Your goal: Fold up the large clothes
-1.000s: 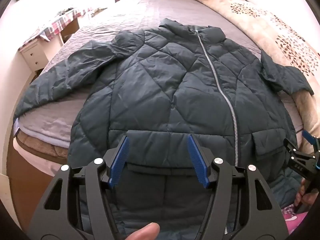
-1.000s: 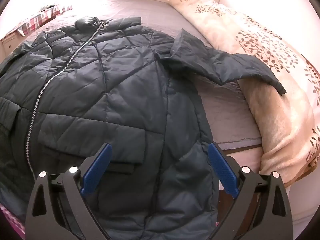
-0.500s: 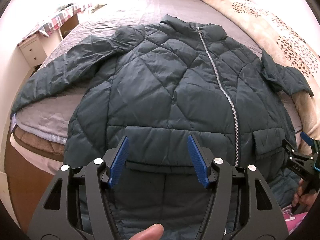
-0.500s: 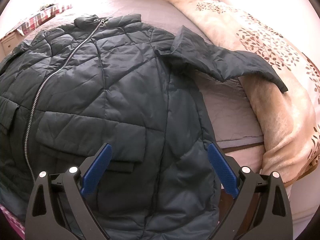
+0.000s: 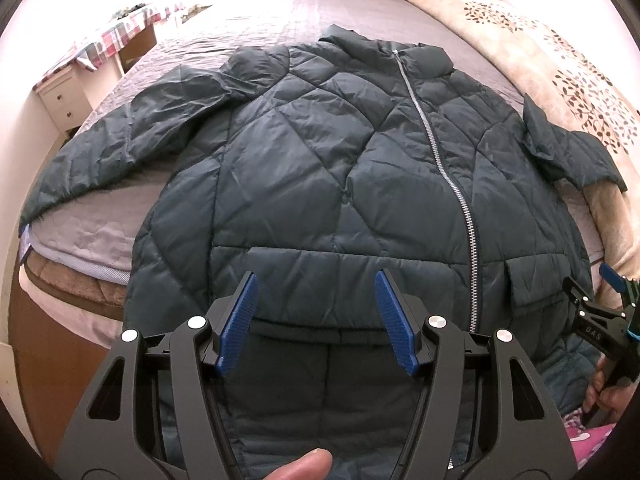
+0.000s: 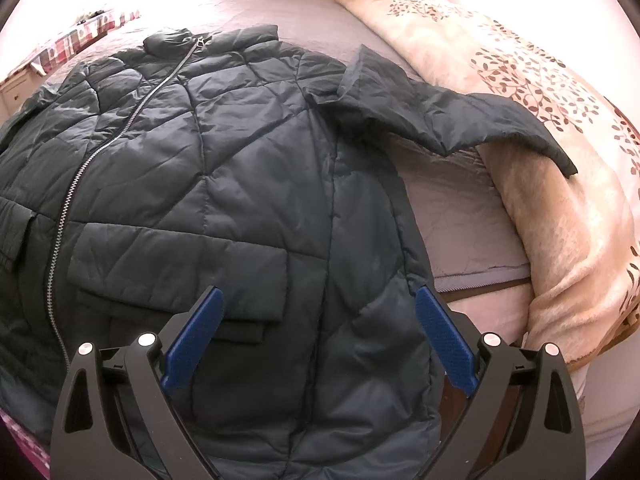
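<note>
Jacket (image 5: 320,168) lies zipped on the bed (image 5: 248,24); both grippers' fingers (image 5: 236,320) (image 6: 192,336) spread wide, seemingly holding nothing.

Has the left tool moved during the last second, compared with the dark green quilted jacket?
Yes. The left tool has shifted slightly up the dark green quilted jacket, toward its collar; its pocket flap sits lower in view.

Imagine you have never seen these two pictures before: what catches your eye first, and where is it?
A big dark quilted jacket lies spread front-up across the bed, its silver zipper closed and both sleeves thrown out to the sides. The left hand-held gripper and the right hand-held gripper hang open over its lower part, blue pads wide apart. A cream blanket with a brown leaf print lies along the bed's right side, under one sleeve's end.
</note>
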{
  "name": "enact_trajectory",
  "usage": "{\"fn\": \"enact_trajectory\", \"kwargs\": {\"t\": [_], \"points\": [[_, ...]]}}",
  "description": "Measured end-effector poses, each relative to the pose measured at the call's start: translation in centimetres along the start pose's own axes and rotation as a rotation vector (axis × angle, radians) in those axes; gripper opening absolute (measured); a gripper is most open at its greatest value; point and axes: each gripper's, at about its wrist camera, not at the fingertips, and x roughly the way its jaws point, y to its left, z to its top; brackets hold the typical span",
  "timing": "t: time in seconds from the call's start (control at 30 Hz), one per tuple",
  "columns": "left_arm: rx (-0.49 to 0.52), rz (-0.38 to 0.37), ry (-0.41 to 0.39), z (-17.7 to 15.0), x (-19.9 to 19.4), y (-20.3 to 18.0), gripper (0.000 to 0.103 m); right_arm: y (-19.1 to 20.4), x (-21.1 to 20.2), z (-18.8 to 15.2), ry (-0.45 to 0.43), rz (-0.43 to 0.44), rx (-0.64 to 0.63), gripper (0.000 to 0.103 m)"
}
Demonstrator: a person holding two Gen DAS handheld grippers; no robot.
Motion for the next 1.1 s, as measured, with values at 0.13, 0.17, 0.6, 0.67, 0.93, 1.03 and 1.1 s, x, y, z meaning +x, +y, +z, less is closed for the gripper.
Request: {"fn": "enact_trajectory", "kwargs": {"t": [0.13, 0.17, 0.6, 0.67, 0.93, 1.03, 1.1], "points": [[-0.002, -0.001, 0.007, -0.12, 0.14, -0.06, 0.061, -0.13, 0.07, -0.01, 0.001, 0.002, 0.002, 0.093], [-0.002, -0.002, 0.008, -0.14, 0.16, -0.08, 0.061, -0.14, 0.1, -0.02, 0.001, 0.002, 0.003, 0.093], [-0.002, -0.005, 0.02, -0.14, 0.32, -0.08, 0.061, -0.27, 0.32, -0.09, 0.011, 0.003, 0.014, 0.093], [0.0, -0.005, 0.023, -0.2, 0.37, -0.2, 0.061, -0.37, 0.27, -0.15, 0.01, 0.005, 0.017, 0.093], [0.005, -0.003, 0.031, -0.11, 0.53, -0.31, 0.061, -0.75, 0.46, -0.19, 0.014, 0.011, 0.037, 0.093], [0.006, -0.004, 0.033, -0.15, 0.59, -0.34, 0.061, -0.83, 0.49, -0.2, 0.015, 0.012, 0.038, 0.093], [0.007, -0.004, 0.034, -0.19, 0.61, -0.36, 0.061, -0.84, 0.46, -0.22, 0.013, 0.012, 0.037, 0.093]]}}
